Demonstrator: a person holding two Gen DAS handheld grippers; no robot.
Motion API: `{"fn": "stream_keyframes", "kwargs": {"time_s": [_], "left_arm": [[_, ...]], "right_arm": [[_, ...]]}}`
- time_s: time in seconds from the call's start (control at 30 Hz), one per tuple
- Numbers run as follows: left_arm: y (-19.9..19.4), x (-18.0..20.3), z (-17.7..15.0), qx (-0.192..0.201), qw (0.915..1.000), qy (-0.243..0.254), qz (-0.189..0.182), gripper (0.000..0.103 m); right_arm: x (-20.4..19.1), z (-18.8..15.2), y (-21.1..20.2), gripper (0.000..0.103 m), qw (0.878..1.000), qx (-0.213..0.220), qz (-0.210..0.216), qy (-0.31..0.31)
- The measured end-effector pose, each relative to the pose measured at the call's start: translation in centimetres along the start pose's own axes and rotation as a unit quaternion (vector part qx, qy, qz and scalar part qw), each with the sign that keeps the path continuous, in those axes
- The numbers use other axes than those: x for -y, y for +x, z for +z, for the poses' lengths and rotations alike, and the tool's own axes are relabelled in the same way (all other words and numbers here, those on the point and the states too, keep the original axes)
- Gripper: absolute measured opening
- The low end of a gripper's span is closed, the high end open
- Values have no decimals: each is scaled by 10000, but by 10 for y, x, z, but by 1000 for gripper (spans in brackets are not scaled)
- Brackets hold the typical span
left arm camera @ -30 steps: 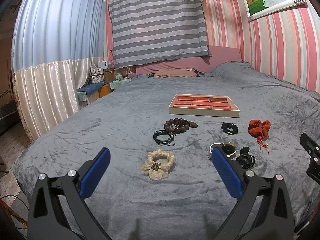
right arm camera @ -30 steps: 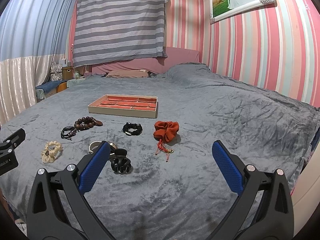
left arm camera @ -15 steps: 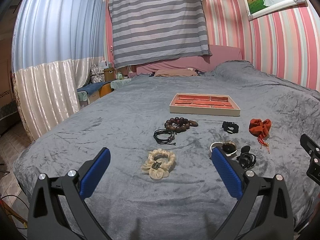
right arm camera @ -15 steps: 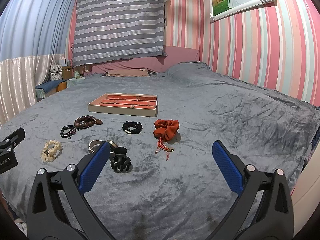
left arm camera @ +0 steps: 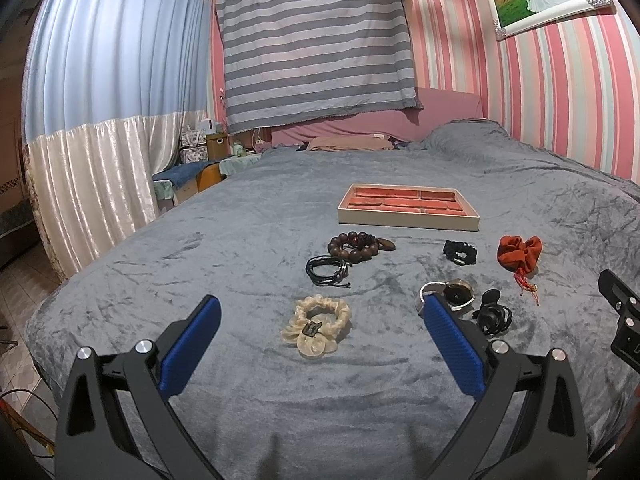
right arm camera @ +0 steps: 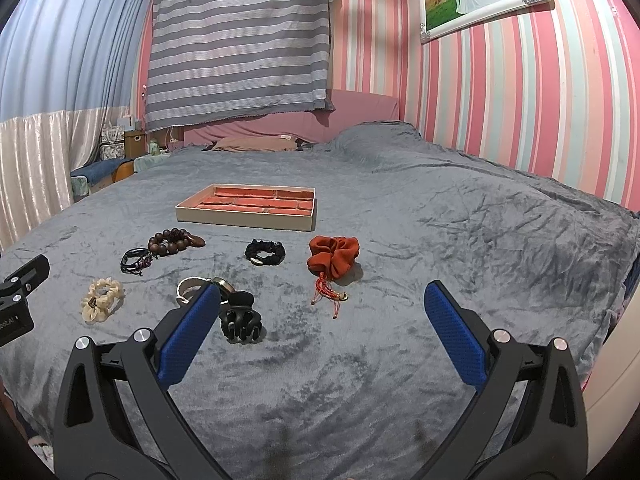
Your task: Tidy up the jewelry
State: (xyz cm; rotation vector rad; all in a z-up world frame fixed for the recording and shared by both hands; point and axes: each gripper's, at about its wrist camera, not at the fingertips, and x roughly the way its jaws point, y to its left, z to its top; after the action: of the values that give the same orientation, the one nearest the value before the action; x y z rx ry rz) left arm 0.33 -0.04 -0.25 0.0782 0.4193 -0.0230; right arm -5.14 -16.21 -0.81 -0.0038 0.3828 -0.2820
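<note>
A beige tray with red compartments [left arm camera: 408, 222] [right arm camera: 244, 220] lies on the grey bed. In front of it lie a brown bead bracelet [left arm camera: 354, 245] [right arm camera: 172, 241], a black cord bracelet [left arm camera: 326, 270] [right arm camera: 136, 261], a cream scrunchie [left arm camera: 316, 324] [right arm camera: 101, 298], a black scrunchie [left arm camera: 460, 252] [right arm camera: 265, 253], a rust-red scrunchie [left arm camera: 519, 253] [right arm camera: 334, 257] with a red tassel, a watch-like band [left arm camera: 454, 293] [right arm camera: 192, 286] and a black claw clip [left arm camera: 493, 314] [right arm camera: 240, 320]. My left gripper [left arm camera: 320, 316] is open, above the cream scrunchie. My right gripper [right arm camera: 322, 312] is open, near the red tassel.
The grey blanket [left arm camera: 280, 380] covers the whole bed. Curtains [left arm camera: 100, 120] and the bed's left edge lie to the left. A striped cloth [left arm camera: 316, 40] hangs at the far wall above pillows. The striped wall [right arm camera: 540, 100] runs along the right.
Both views have pulled back and risen very slightly, so the items sit a little farther off. Nothing on the bed has moved. Both grippers stay open.
</note>
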Motion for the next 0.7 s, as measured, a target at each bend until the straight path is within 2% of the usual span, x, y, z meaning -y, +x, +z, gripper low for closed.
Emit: {"fn": "stream_keyframes", "kwargs": {"time_s": [0.7], "left_arm": [[27, -5, -1, -333, 9994, 17, -47, 99]], "right_arm": [[-1, 1, 23, 99, 9999, -112, -110, -64]]}}
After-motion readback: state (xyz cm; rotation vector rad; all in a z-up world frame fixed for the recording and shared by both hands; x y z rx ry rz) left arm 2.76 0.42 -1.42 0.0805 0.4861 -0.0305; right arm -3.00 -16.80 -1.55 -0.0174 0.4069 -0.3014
